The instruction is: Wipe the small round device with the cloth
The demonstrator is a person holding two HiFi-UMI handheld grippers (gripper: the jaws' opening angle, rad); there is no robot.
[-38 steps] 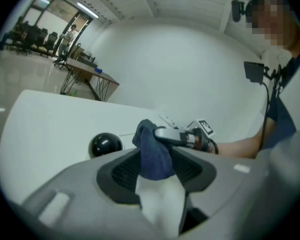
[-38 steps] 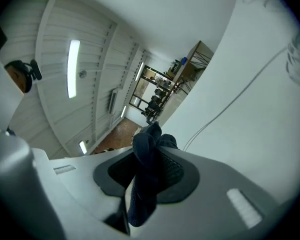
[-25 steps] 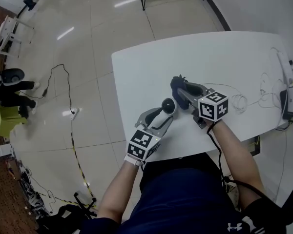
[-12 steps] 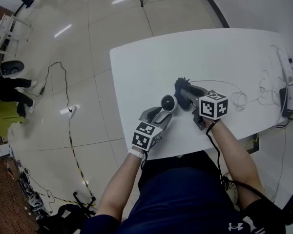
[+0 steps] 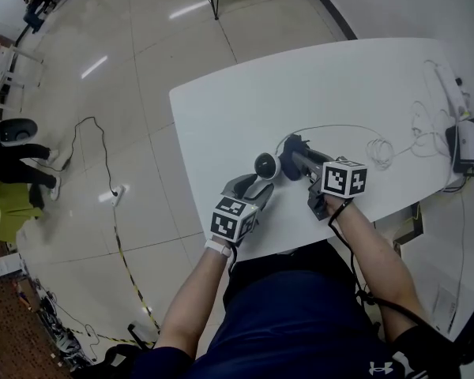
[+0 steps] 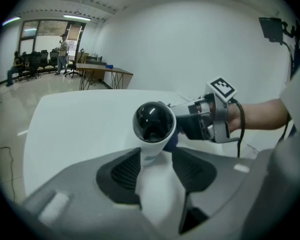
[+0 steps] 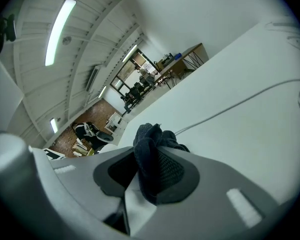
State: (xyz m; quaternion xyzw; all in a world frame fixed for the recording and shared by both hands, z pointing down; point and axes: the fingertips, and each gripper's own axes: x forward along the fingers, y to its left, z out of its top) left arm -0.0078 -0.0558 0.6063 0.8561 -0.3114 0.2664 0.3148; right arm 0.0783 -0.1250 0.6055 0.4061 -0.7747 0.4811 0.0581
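The left gripper has its fingers clamped on the white stem of the device. It holds the device just above the bench near the front edge. The right gripper has its fingers clenched on the cloth (a dark bunched wad), just beside the device on its right.

A thin cable loops across the bench just behind the two grippers and runs to a coil further right. A power strip and a grey box lie at the far right edge, well apart from the work. Another cord trails over the floor on the left.

In the head view the right gripper covers most of the cloth, and whether the cloth touches the device I cannot tell. In the left gripper view the lower part of the stem is hidden between the fingers. The grey box is too small to identify.
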